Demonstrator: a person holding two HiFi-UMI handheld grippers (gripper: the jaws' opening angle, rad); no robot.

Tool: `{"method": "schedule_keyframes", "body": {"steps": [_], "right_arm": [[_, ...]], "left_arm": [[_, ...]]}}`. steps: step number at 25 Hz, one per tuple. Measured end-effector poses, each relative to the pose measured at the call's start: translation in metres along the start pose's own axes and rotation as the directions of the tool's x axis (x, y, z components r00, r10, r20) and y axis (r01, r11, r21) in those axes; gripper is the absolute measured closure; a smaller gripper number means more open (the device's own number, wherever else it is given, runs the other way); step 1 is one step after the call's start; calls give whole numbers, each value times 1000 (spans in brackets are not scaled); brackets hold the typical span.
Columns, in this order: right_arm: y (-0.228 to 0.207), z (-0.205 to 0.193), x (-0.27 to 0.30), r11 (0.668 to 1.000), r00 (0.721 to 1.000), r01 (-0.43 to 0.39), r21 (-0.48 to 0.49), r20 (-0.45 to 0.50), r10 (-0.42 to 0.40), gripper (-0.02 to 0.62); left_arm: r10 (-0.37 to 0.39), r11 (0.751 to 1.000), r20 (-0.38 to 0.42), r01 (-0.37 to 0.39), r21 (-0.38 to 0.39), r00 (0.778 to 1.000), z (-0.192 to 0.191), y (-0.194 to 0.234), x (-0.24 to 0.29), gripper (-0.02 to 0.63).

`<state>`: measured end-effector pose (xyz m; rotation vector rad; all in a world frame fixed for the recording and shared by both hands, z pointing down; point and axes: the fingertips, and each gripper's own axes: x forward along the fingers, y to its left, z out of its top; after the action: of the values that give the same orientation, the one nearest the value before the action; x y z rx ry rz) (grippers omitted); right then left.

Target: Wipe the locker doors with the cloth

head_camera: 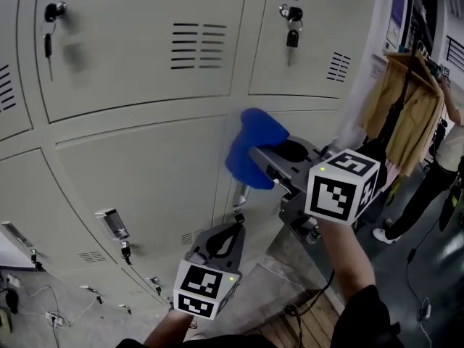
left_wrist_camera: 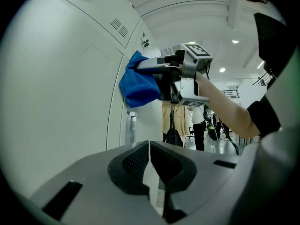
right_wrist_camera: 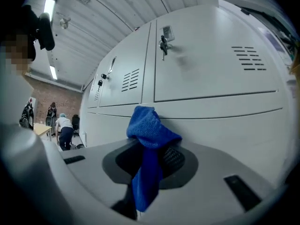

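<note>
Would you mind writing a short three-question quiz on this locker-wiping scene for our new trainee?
1. Multiple choice: what is clamped in the jaws of the right gripper?
A. a blue cloth
B. a sponge
C. nothing

2. True or false: the jaws of the left gripper are spread wide around a door handle.

3. Fill in the word: in the head view, a ____ hangs from the lock of the upper right locker door.

Key
1. A
2. False: the jaws are together, with nothing between them.
3. key
</note>
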<state>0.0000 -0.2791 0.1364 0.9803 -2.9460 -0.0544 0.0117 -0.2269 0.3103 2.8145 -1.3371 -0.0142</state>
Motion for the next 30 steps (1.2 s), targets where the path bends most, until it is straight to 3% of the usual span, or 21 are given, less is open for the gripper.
{"method": "schedule_keyframes", "body": {"steps": [12,30], "right_arm": [[-13,2,2,999,1000,-2,-45,-11,2,518],[-90,0,-41,989,990,141,-49,17,-140,511]], "left_arm": [[-28,1000,-3,28,3,1000,-5,6,19,597],[140,990,16,-140,5,990,-3,51,44,597]]}}
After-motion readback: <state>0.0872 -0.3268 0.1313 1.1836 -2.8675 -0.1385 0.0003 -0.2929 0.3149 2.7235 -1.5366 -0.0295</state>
